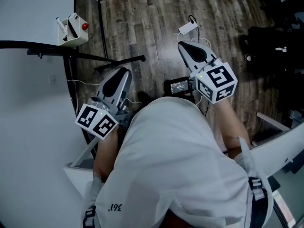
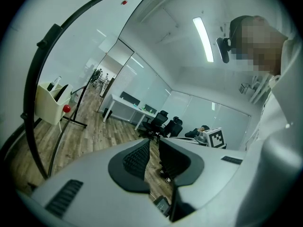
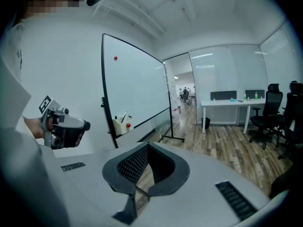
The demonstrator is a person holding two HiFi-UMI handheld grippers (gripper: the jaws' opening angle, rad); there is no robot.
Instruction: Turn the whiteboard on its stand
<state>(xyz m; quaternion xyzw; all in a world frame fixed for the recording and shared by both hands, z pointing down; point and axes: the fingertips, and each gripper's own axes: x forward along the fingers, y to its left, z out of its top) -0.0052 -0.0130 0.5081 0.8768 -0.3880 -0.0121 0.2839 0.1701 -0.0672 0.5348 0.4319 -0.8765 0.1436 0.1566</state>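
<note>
My left gripper (image 1: pixel 122 72) sits low by my left hip. It points nearly level, just beside the black frame of the big white whiteboard on its rolling stand (image 1: pixel 28 127). Its jaws stand a narrow slit apart and I see only the wood-plank floor (image 1: pixel 142 18) through the gap; they hold nothing. My right gripper (image 1: pixel 184 45) is stretched further forward on a bare forearm. It tips slightly down over the floor, well apart from the board. Its jaws meet at the tips and are empty. The board fills the left side of my head view. In the right gripper view it stands upright ahead on the left, and the small cream tray box with a red ball (image 1: pixel 71 30) hangs on its frame.
</note>
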